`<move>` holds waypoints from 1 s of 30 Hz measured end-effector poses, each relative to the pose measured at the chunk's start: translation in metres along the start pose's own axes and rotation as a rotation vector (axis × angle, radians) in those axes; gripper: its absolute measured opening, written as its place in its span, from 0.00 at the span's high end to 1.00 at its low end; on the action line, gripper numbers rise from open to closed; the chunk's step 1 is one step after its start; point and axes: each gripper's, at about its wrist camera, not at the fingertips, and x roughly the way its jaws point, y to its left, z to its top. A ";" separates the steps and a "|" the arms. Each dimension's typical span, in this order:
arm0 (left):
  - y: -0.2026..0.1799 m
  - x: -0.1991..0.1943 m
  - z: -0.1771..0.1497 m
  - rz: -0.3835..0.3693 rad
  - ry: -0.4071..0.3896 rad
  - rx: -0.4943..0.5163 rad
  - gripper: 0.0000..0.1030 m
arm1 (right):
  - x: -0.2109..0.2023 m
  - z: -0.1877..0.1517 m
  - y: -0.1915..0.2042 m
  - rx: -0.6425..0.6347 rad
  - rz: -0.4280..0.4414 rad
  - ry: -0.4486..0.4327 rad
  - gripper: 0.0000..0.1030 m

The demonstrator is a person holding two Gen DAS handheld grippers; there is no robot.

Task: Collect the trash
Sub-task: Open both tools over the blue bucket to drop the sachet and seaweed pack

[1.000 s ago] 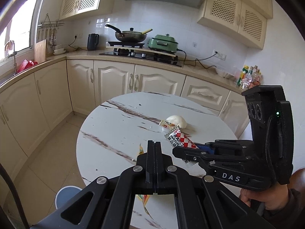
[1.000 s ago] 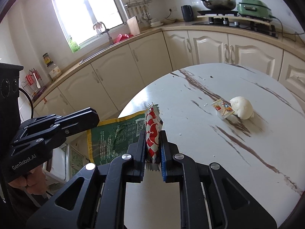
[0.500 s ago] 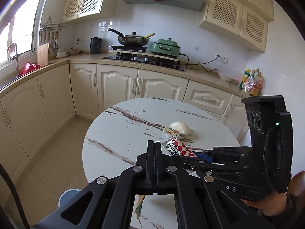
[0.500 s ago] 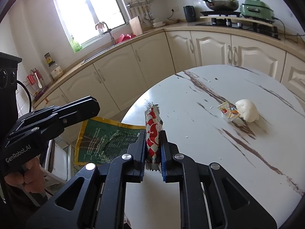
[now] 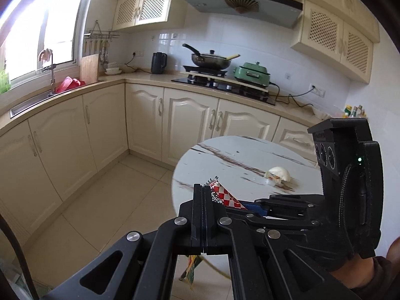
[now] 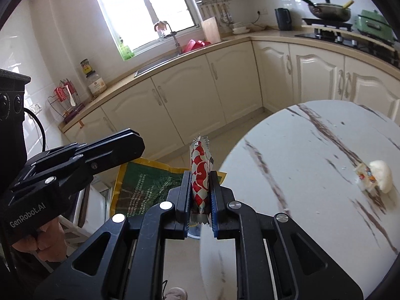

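Note:
My right gripper (image 6: 200, 175) is shut on a red-and-white checked wrapper (image 6: 198, 155), which stands upright between the pads, just off the left rim of the round marble table (image 6: 312, 150). In the left wrist view the same wrapper (image 5: 222, 196) pokes out of the right gripper (image 5: 250, 203). My left gripper (image 5: 203, 187) is shut on a green bag with a yellow border (image 6: 150, 182); the bag hangs under its fingers (image 6: 135, 145) over the floor. A strip of that bag (image 5: 192, 270) shows below the jaws. A white crumpled lump (image 6: 381, 175) and a small printed packet (image 6: 365, 176) lie on the table.
Cream base cabinets (image 5: 105, 130) run along the walls, with tiled floor (image 5: 112, 200) between them and the table (image 5: 237, 165). The counter carries a sink, a kettle (image 5: 158, 62) and a wok on the hob (image 5: 212, 60). A hand (image 6: 47, 240) grips the left tool.
Both grippers have swung left, off the table towards the open floor. The bag and the checked wrapper travelled with them; the white lump now sits far right. Both grips are unchanged.

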 end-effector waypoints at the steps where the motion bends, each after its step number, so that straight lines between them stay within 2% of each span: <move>1: 0.010 0.000 -0.002 0.011 0.007 -0.006 1.00 | 0.012 0.002 0.007 -0.003 0.010 0.007 0.87; 7: 0.082 0.017 -0.022 0.080 0.075 -0.068 1.00 | 0.105 0.006 0.048 -0.017 0.058 0.086 0.87; 12: 0.148 0.057 -0.043 0.133 0.170 -0.138 1.00 | 0.197 -0.008 0.066 -0.013 0.046 0.184 0.87; 17: 0.201 0.120 -0.076 0.156 0.292 -0.186 1.00 | 0.282 -0.039 0.051 0.039 0.011 0.270 0.87; 21: 0.228 0.169 -0.100 0.127 0.376 -0.240 1.00 | 0.349 -0.076 0.022 0.121 -0.005 0.351 0.86; 25: 0.246 0.205 -0.117 0.131 0.436 -0.263 1.00 | 0.389 -0.104 -0.005 0.189 -0.006 0.425 0.72; 26: 0.248 0.216 -0.120 0.149 0.462 -0.258 1.00 | 0.396 -0.109 -0.011 0.210 -0.008 0.440 0.68; 28: 0.257 0.227 -0.123 0.215 0.484 -0.255 0.97 | 0.404 -0.114 -0.021 0.225 -0.020 0.443 0.49; 30: 0.267 0.234 -0.128 0.256 0.509 -0.280 0.95 | 0.409 -0.118 -0.029 0.232 -0.030 0.454 0.44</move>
